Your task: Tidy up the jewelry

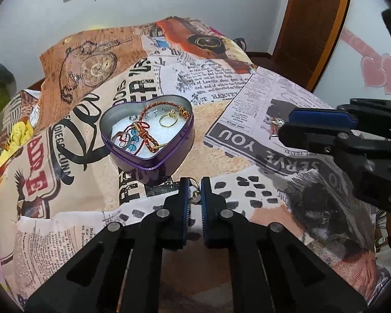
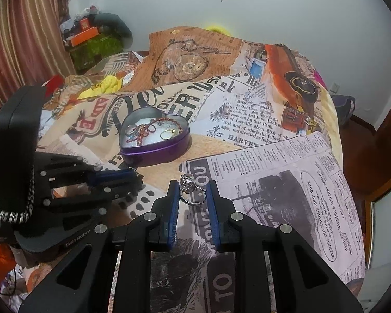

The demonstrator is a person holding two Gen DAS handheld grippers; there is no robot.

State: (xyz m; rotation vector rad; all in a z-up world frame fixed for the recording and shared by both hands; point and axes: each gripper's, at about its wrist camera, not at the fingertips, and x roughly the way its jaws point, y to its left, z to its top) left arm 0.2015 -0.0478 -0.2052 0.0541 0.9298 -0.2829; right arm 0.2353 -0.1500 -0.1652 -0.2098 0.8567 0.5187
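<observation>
a: two claws, each holding a ring. the left claw [image 1: 194, 191] is pinched shut on a small gold ring [image 1: 194, 195], just in front of the heart tin [image 1: 153, 161].

b: and the right claw [image 2: 193, 191]?

a: clamped on a silver ring [image 2: 191, 191], band lying across between the pads, stone end pointing away over the bedspread [image 2: 286, 182].

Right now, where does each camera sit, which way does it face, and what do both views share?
Left wrist: on the left gripper, looking down past its jaws, shut on a small gold ring; right gripper at right.
Right wrist: on the right gripper, jaws holding a silver stone-set ring; left gripper at left.
Shared: purple heart-shaped tin on newspaper-print cloth.
</observation>
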